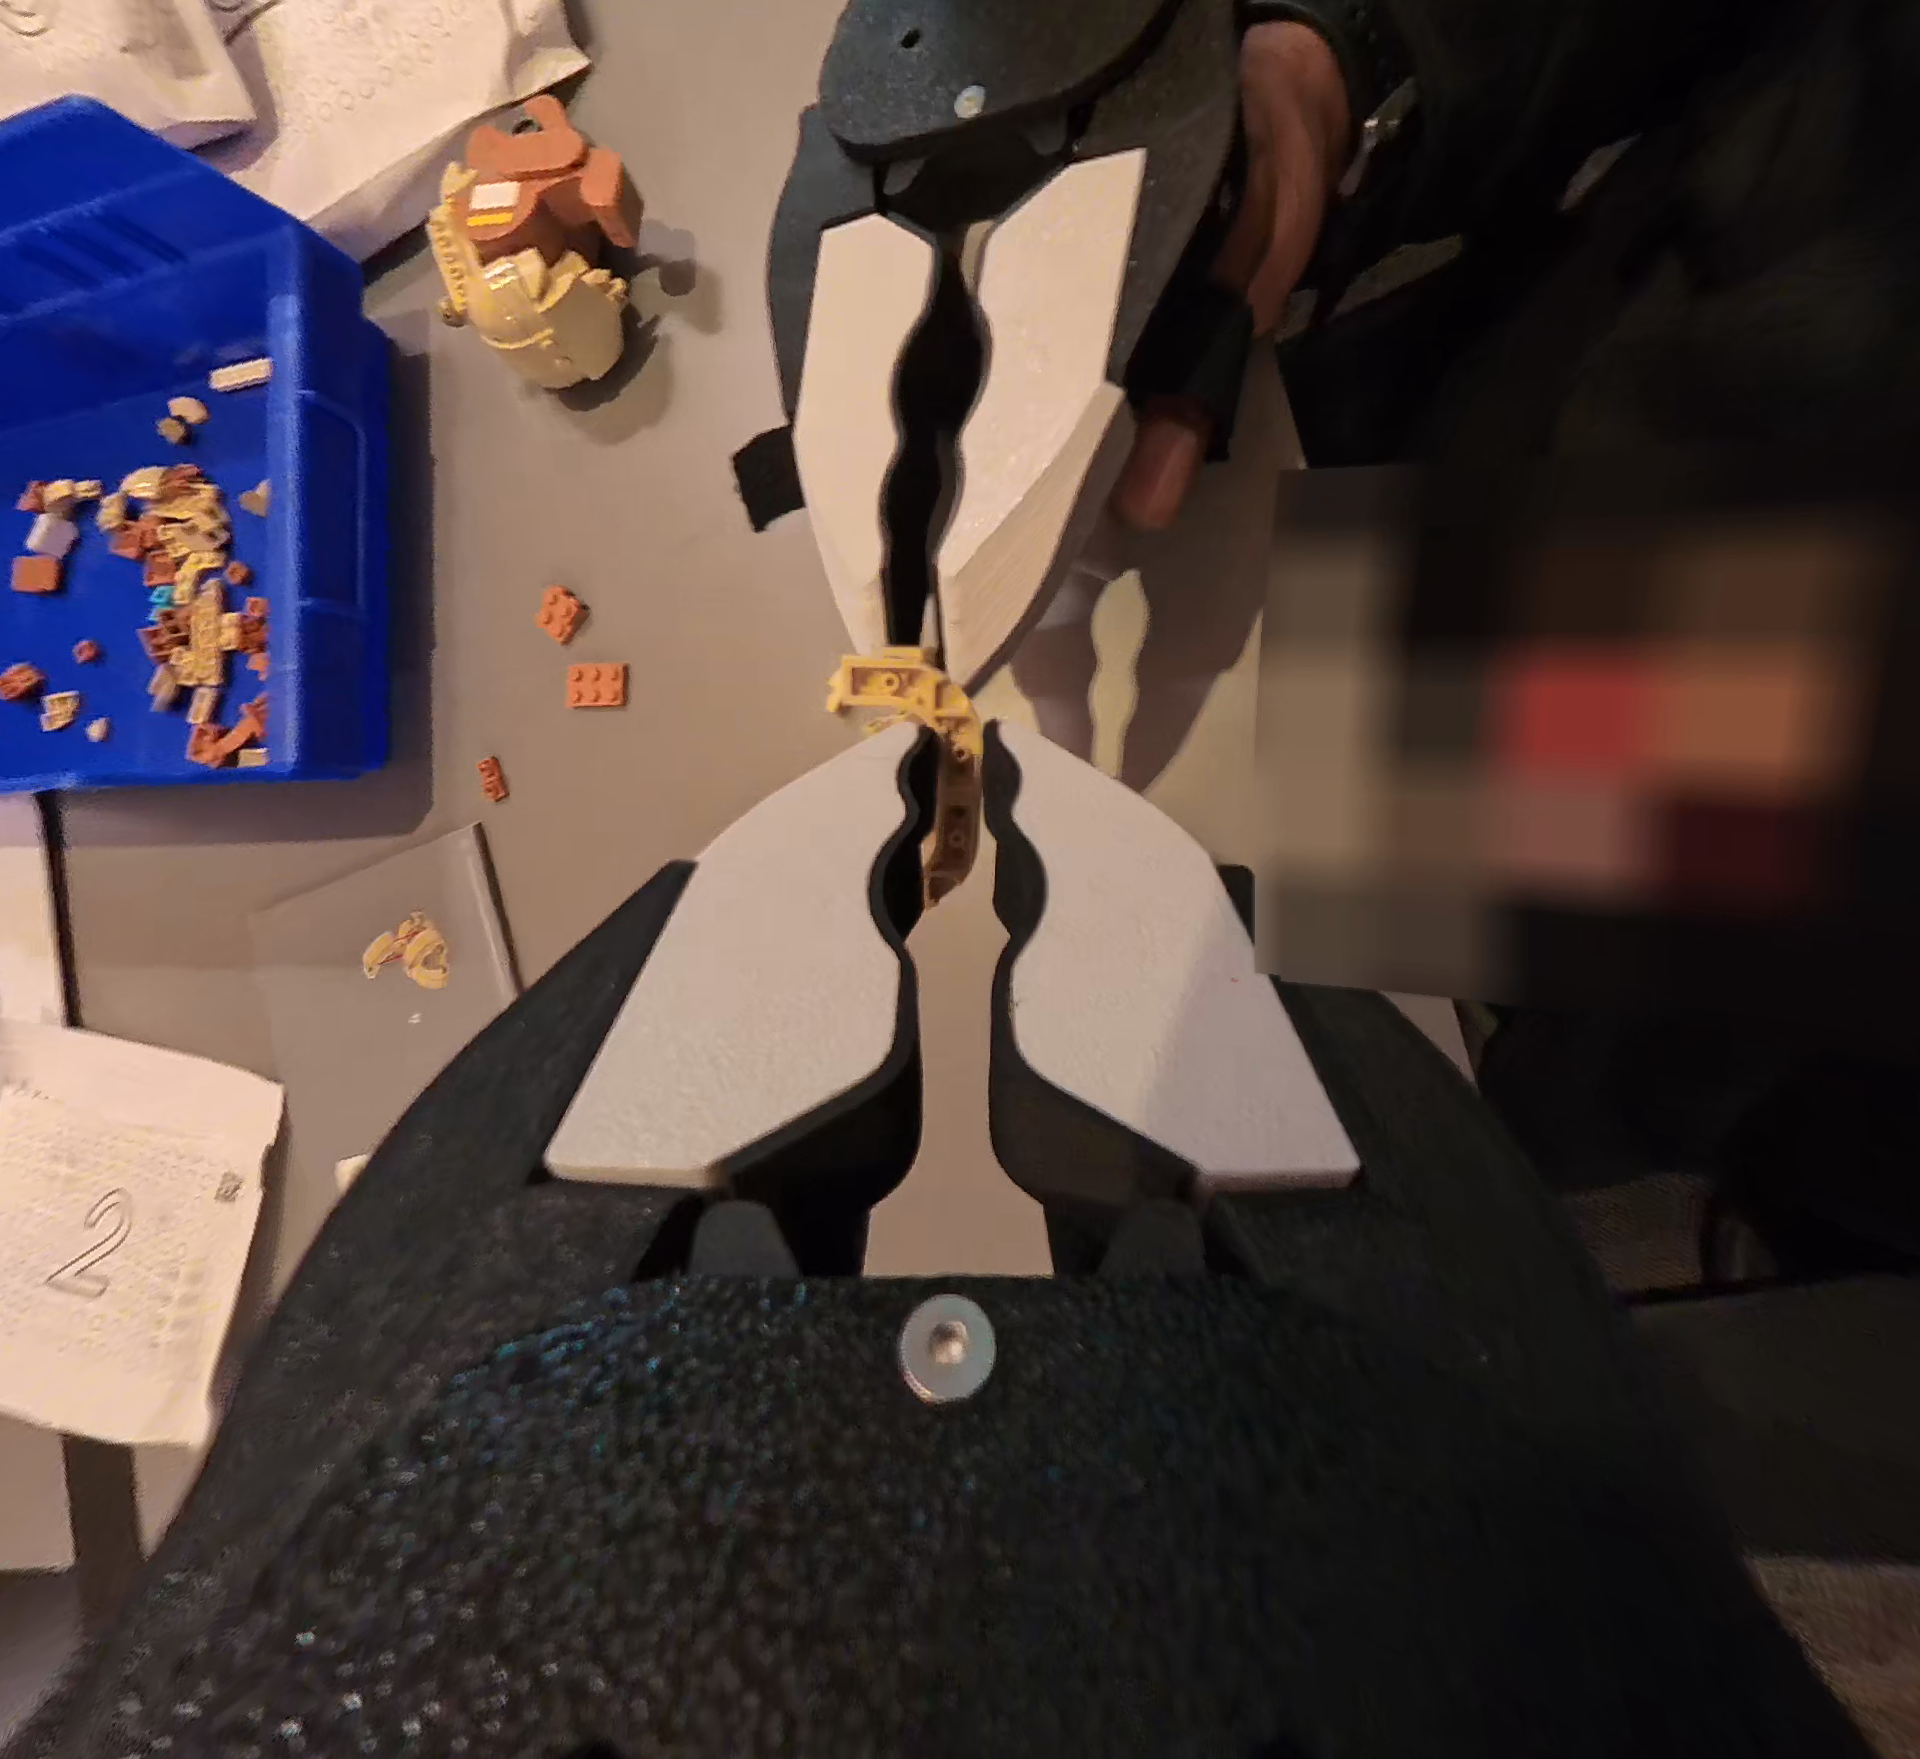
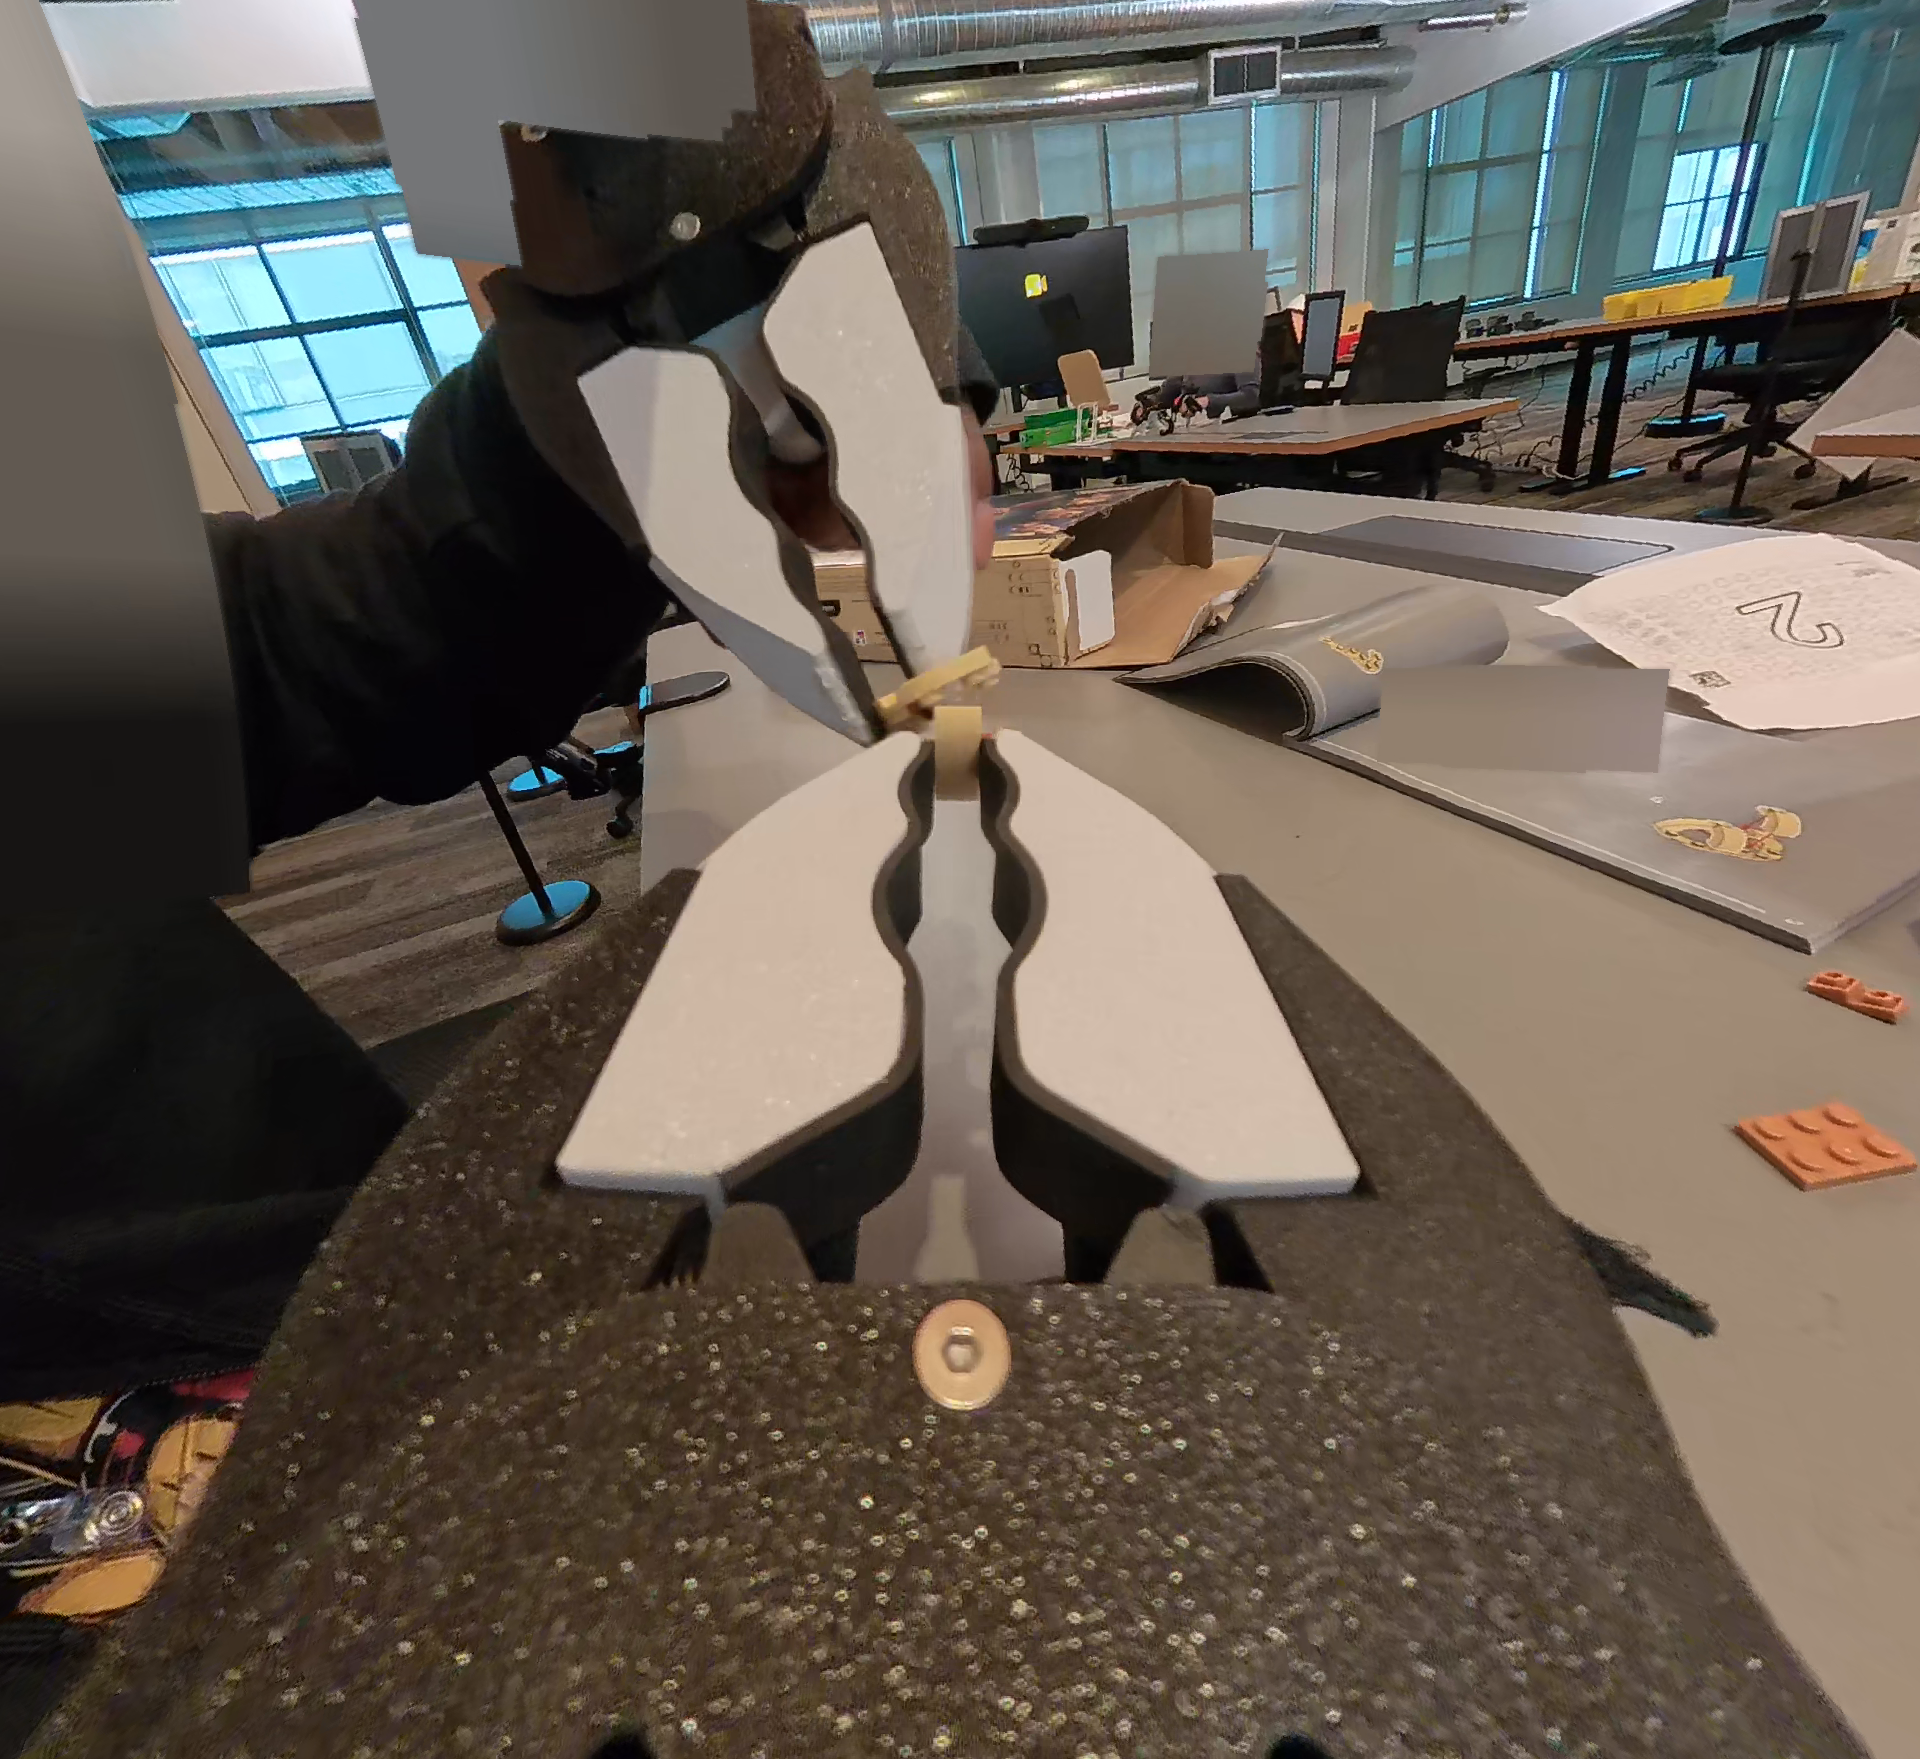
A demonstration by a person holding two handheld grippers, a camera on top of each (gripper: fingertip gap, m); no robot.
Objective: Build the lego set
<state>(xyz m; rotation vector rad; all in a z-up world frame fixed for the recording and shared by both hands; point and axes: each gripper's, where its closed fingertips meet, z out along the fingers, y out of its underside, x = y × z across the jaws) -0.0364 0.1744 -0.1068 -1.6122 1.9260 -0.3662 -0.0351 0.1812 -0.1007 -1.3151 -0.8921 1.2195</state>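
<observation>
My left gripper (image 1: 951,738) is shut on a tan curved lego piece (image 1: 951,826) that runs back between its fingers. My right gripper (image 1: 914,639) comes in from above, tip to tip with it, over a tan flat piece (image 1: 894,683). In the right wrist view, my right gripper (image 2: 956,743) is shut on a tan curved piece (image 2: 956,759), and the left gripper (image 2: 894,712) pinches the tan flat piece (image 2: 935,679). The two tan pieces touch between the tips, held above the grey table (image 1: 623,483). I cannot tell whether they are joined.
A blue bin (image 1: 332,462) holds several loose pieces at the left. A part-built brown and tan model (image 1: 535,255) lies beyond it. Orange-brown plates (image 1: 597,686) (image 2: 1823,1143) lie on the table. An open instruction booklet (image 2: 1558,826), paper bags (image 1: 135,1231) and a cardboard box (image 2: 1122,587) surround the area. Less than 4 cm separates the two grippers' tips.
</observation>
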